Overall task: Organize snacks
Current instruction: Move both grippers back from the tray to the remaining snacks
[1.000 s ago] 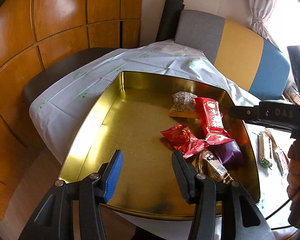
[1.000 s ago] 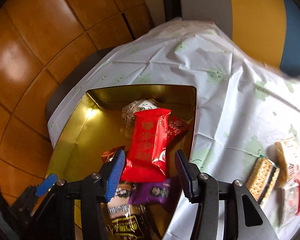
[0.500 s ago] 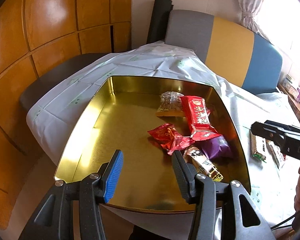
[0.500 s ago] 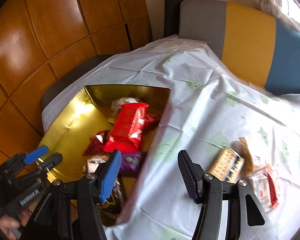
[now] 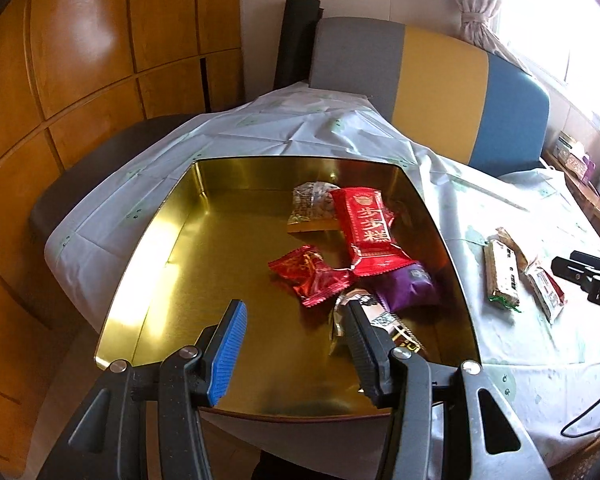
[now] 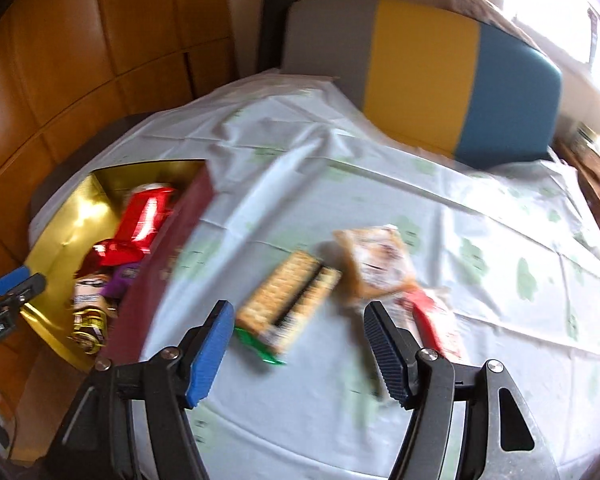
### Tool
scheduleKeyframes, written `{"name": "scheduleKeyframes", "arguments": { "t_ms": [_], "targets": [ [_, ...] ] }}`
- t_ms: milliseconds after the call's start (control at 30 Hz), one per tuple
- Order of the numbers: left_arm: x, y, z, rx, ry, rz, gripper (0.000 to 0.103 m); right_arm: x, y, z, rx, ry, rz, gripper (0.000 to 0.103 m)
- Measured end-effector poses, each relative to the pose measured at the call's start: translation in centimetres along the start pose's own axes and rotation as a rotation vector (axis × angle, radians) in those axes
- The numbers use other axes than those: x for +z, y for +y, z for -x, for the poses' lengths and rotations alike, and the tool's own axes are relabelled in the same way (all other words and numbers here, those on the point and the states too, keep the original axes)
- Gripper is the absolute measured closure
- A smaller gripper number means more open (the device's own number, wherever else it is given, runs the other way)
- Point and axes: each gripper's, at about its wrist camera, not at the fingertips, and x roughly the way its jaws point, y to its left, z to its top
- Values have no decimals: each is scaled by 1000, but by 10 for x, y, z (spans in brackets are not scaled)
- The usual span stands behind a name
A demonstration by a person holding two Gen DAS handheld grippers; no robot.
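A gold tin (image 5: pixel 172 216) on the white cloth holds a long red packet (image 5: pixel 368 228), a small red wrapper (image 5: pixel 312 276), a purple packet (image 5: pixel 410 286), a clear nut bag (image 5: pixel 310 204) and a dark gold-printed packet (image 5: pixel 388 320). My left gripper (image 5: pixel 294 312) hangs open over the tin's near edge, holding nothing. My right gripper (image 6: pixel 299 310) is above the cloth with its jaws opening and nothing gripped. A cracker pack (image 6: pixel 288 300) lies just ahead of it. A beige pastry packet (image 6: pixel 376 260) and a red-and-white packet (image 6: pixel 436 320) lie beside that.
A bench back (image 5: pixel 440 80) in grey, yellow and blue stands behind the table. Wooden wall panels (image 5: pixel 80 60) curve along the left. The tin's dark red outer wall (image 6: pixel 168 256) rises left of the loose snacks. A thin cable (image 5: pixel 588 412) hangs at the right.
My right gripper swung right, from above the tin to above the loose snacks on the cloth, and its jaws widened. The left gripper shifted slightly and stayed open.
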Motion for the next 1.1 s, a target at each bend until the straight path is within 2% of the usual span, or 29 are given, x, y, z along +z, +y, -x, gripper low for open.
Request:
{"name": "scheduleKeyframes", "arguments": {
  "t_ms": [167, 400, 500, 600, 700, 800, 1100],
  "targets": [
    [-1, -11, 1, -9, 4, -30, 52, -4, -29, 6, -53, 3, -23, 34],
    [0, -24, 3, -27, 6, -66, 52, -7, -81, 10, -153, -6, -60, 23],
    [2, -32, 3, -33, 8, -91, 52, -12, -114, 5, -215, -3, -134, 22],
    [4, -43, 4, -42, 8, -119, 52, -17, -148, -4, -262, 56, -293, 22],
    [6, -56, 6, -55, 6, -152, 52, -22, -172, -4, -232, 80, -435, 22],
    [8, -70, 5, -67, 11, -181, 52, -25, -180, -5, -207, 103, -493, 22],
    [12, -106, 1, -108, 21, -263, 52, -22, -170, -5, -157, 95, -490, 16]
  ]
}}
